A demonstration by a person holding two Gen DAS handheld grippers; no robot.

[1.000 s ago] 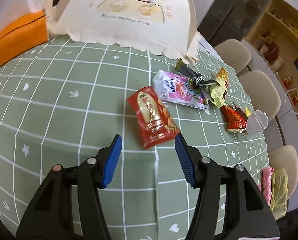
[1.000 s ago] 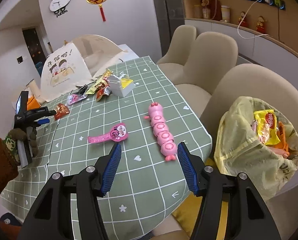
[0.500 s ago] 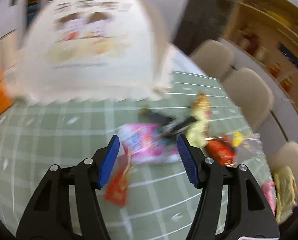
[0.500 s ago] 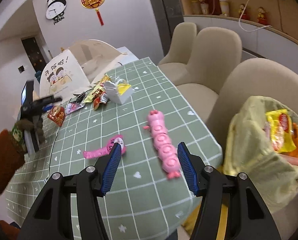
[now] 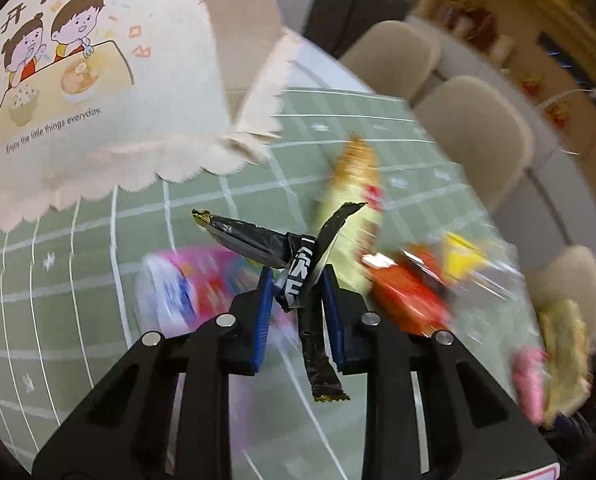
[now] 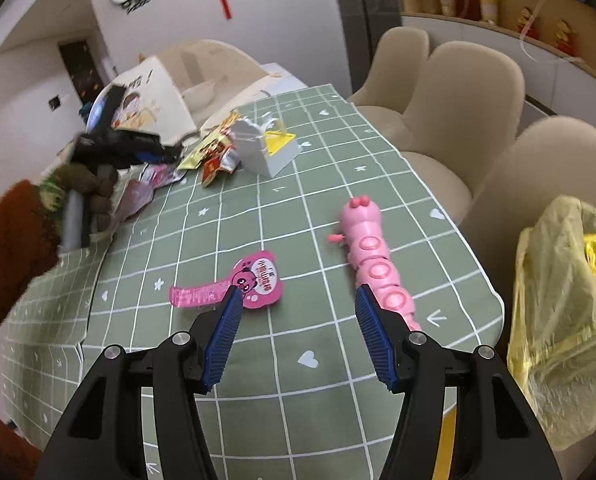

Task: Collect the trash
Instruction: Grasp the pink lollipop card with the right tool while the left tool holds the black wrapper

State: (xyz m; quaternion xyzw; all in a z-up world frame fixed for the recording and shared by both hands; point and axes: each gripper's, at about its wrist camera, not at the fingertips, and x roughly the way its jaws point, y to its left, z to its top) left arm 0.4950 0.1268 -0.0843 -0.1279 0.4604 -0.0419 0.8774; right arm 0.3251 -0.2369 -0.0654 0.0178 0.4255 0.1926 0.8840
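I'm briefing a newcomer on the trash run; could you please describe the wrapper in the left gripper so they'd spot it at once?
On the green checked tablecloth, past the cartoon paper bag, the left gripper pinches a crumpled black wrapper. Its neighbours are pink, yellow and red; it alone is black with white lettering and gold-edged ends.

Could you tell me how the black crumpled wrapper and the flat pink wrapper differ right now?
The black crumpled wrapper is pinched in the left tongs, lifted and twisted; the flat pink wrapper lies untouched on the green checked tablecloth, before the open right tongs. Both are empty snack packaging.
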